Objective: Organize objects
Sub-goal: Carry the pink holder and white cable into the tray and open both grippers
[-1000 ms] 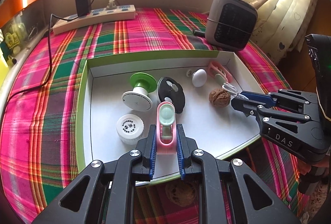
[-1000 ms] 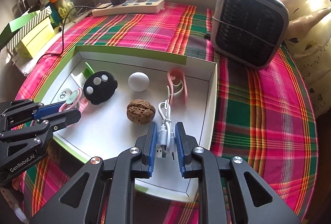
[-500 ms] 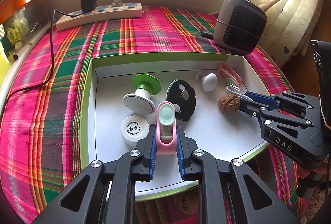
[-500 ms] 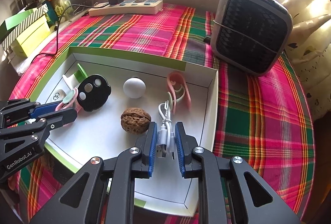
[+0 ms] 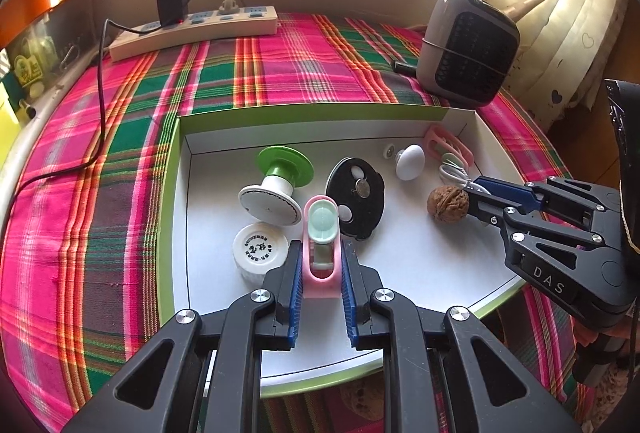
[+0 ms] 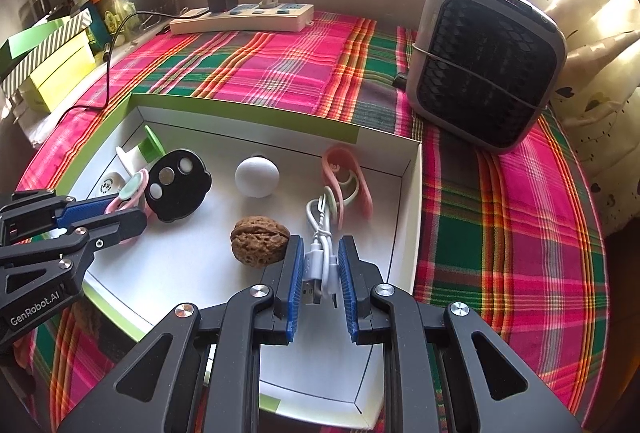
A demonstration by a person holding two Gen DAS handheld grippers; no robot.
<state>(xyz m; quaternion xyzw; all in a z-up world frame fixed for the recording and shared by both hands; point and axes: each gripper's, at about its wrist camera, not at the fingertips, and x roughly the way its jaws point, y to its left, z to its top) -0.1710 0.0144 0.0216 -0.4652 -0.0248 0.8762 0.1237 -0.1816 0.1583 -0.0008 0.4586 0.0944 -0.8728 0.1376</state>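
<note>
Gripping a pink clip (image 5: pixel 321 265) w/ mint insert, the left gripper (image 5: pixel 320 269) is clamping it just above the floor of the white tray (image 5: pixel 400 265), beside the white cap (image 5: pixel 260 249). The right gripper (image 6: pixel 319 269) is pinching a coiled white USB cable (image 6: pixel 320 233) nr the tray's right wall, walnut (image 6: pixel 259 240) just left of it.

"DAS" stands in white letters on the black body of the right tool (image 5: pixel 474 189), seen at the right of the left wrist view. "GenRobot.AI" stands on the body of the left tool (image 6: pixel 120 211), near left in the right wrist view. The white round cap (image 5: pixel 260 247) bears print too small to read
</note>
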